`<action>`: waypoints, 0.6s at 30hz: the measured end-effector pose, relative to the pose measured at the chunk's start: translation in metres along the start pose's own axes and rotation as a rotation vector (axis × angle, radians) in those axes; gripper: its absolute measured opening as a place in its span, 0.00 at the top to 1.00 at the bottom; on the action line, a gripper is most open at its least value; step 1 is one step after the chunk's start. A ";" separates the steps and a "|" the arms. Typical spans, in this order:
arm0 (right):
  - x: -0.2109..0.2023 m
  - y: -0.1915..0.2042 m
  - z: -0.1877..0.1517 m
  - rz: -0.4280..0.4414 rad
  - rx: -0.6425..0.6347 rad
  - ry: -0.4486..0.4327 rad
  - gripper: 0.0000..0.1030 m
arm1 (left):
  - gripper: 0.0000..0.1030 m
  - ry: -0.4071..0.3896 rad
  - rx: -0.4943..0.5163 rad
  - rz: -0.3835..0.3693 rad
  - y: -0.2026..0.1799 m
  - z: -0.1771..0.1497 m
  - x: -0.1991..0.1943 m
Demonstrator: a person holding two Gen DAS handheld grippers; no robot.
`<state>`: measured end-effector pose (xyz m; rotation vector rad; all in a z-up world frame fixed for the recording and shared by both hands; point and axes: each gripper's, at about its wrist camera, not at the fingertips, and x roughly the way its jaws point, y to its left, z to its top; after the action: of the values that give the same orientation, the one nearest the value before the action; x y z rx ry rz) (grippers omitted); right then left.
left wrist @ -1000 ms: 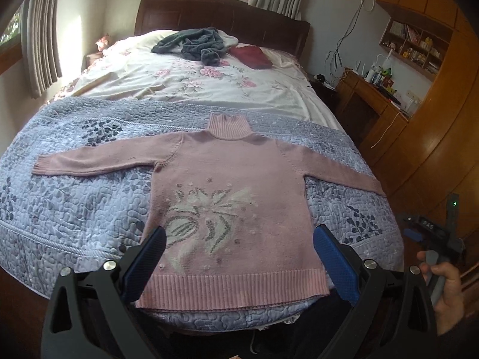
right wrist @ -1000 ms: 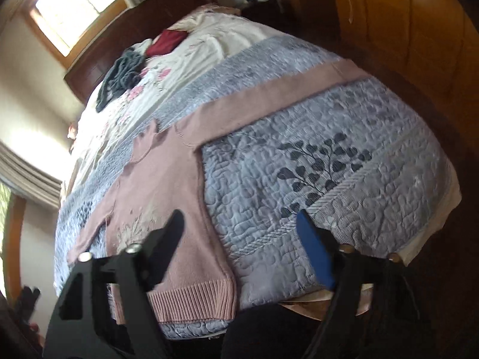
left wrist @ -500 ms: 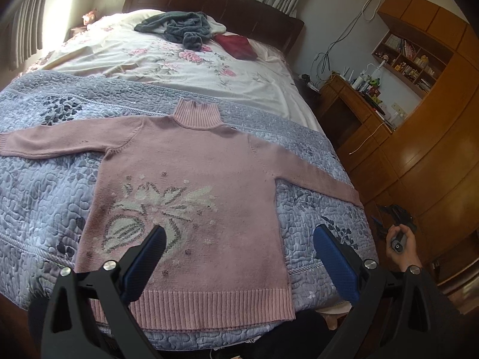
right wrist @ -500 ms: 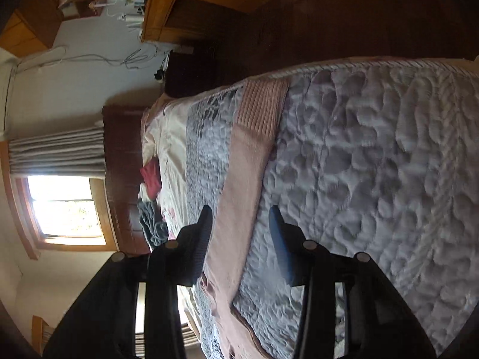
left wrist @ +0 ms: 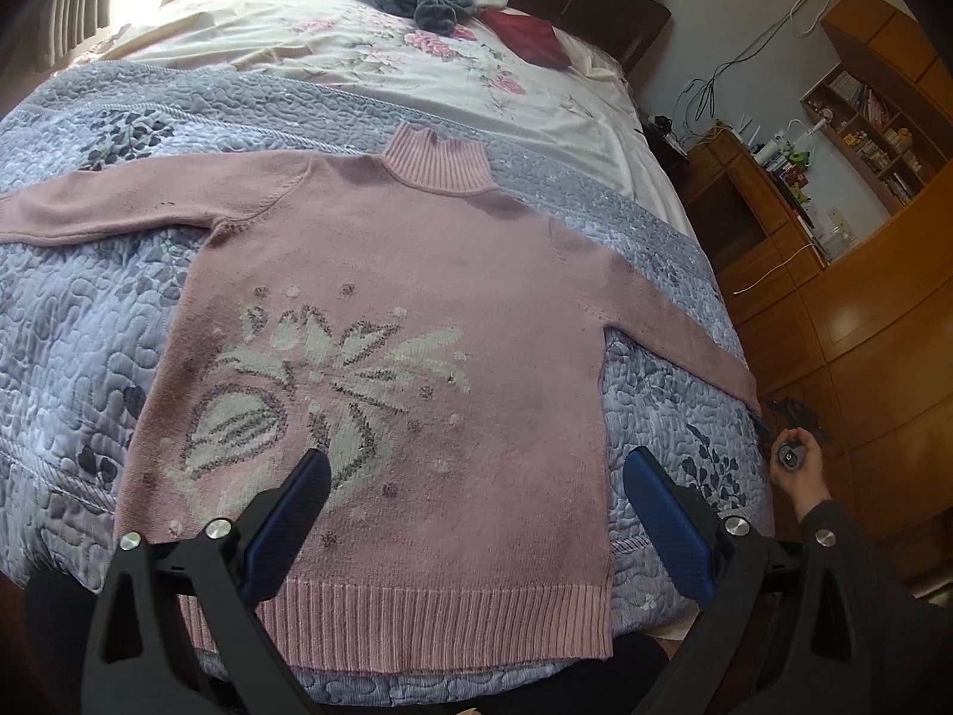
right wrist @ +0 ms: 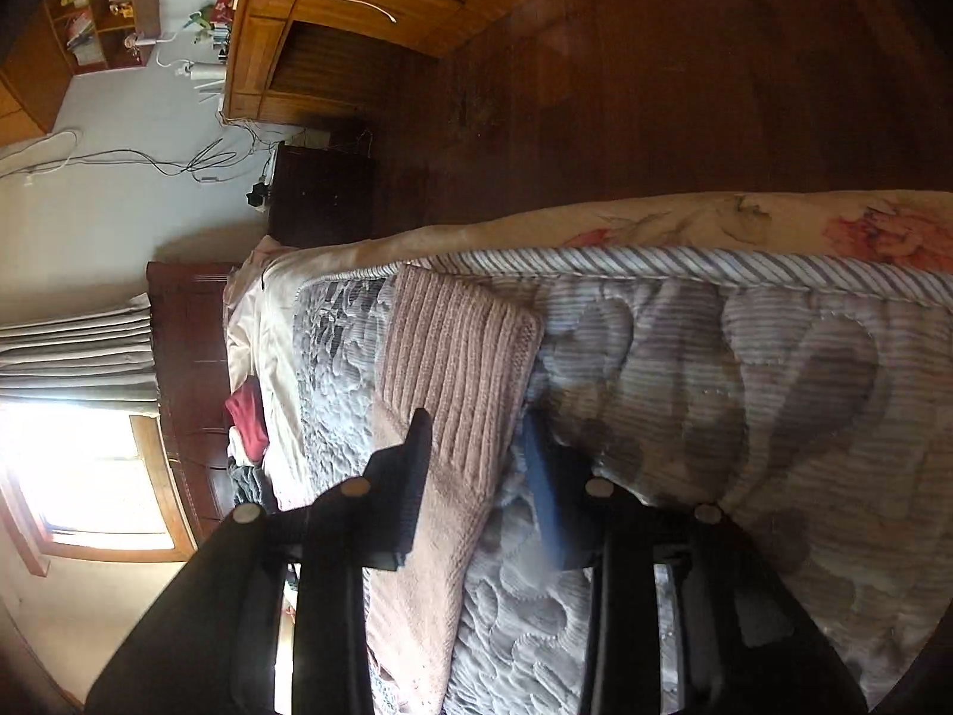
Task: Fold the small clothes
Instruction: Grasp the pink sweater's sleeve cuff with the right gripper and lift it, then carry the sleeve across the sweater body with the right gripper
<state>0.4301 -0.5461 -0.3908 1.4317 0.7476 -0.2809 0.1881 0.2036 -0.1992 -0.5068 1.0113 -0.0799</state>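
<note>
Pink sweater (left wrist: 393, 322) flat on quilt (left wrist: 77, 322); right tongs (right wrist: 476, 447) straddle cuff (right wrist: 458, 351).

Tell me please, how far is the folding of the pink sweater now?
Done: the pink sweater lies flat, face up, on the grey quilt, both sleeves spread out. No fold shows yet.

In hand: the right hand-held gripper straddles the sleeve cuff at the bed edge, jaws open, not yet closed on it. The left hand-held gripper hovers open above the hem.

Left: every fold, sleeves and body.
</note>
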 end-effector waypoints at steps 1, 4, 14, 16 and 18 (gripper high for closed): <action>0.003 0.002 0.001 -0.004 -0.009 -0.003 0.69 | 0.04 0.007 -0.007 -0.005 0.002 0.000 0.003; 0.010 0.008 0.004 -0.009 -0.038 -0.003 0.69 | 0.04 0.027 -0.045 -0.023 0.010 -0.001 0.010; -0.015 0.098 -0.047 0.006 -0.370 -0.022 0.95 | 0.04 0.088 -0.200 -0.088 0.046 0.001 0.019; -0.022 0.127 -0.075 0.047 -0.463 -0.008 0.95 | 0.04 0.080 -0.207 -0.095 0.049 0.004 0.016; -0.026 0.156 -0.106 0.077 -0.550 0.006 0.95 | 0.04 0.058 -0.184 -0.092 0.049 0.009 0.011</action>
<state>0.4728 -0.4275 -0.2476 0.9361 0.7042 -0.0044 0.1932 0.2473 -0.2252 -0.7227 1.0575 -0.0841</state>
